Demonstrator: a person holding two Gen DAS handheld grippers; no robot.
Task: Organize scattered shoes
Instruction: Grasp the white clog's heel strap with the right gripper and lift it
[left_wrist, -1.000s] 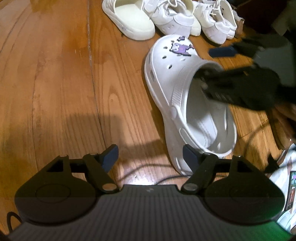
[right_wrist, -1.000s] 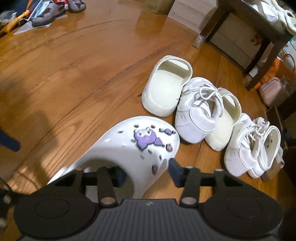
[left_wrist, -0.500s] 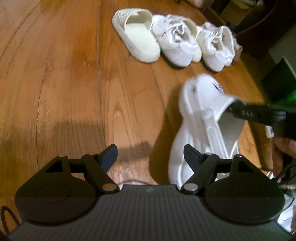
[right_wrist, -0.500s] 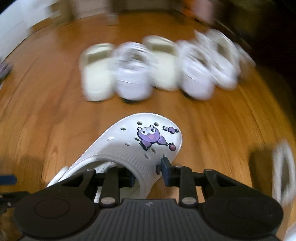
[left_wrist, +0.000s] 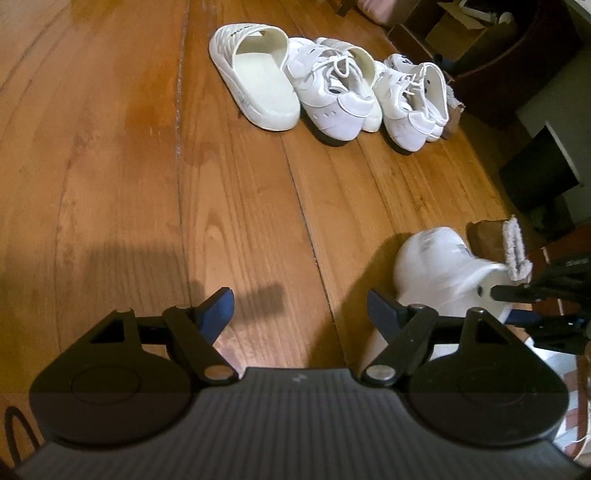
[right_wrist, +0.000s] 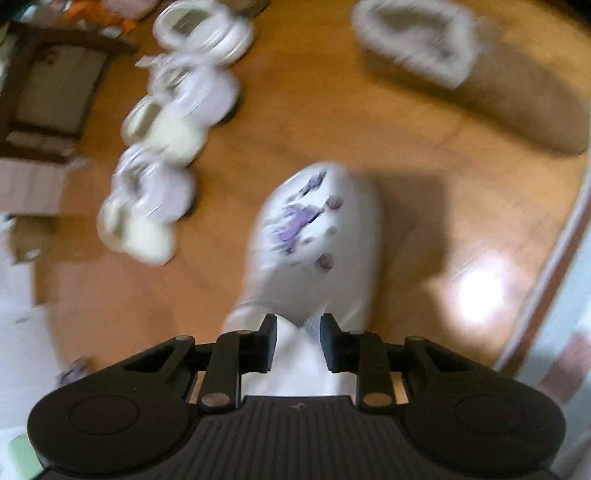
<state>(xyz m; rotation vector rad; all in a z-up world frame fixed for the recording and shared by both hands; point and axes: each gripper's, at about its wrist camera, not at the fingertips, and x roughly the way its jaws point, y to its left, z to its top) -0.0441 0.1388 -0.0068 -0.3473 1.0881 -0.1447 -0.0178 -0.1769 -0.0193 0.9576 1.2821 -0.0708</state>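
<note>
**Clog carried toward the shoe row, right jaws loosening**

We have the white clog (right_wrist: 314, 236) at the right gripper (right_wrist: 297, 339), heel rim between its jaws. These jaws have just been opening; heavy blur hides whether the pads press the rim, so we cannot tell if the grip holds. The clog sits right of and nearer than the row of white shoes (left_wrist: 332, 85), well apart from it, with the brown slipper (right_wrist: 461, 66) beyond.

Left gripper (left_wrist: 301, 306): jaws released, wide, nothing between, over bare floor (left_wrist: 110, 147).

Judgement: let the clog settle flat, toe matching the row, before parting fully. A release while tilted risks it rolling onto its side.

Containers: we see 1 cardboard box (left_wrist: 458, 29) far right; contents not visible.
</note>
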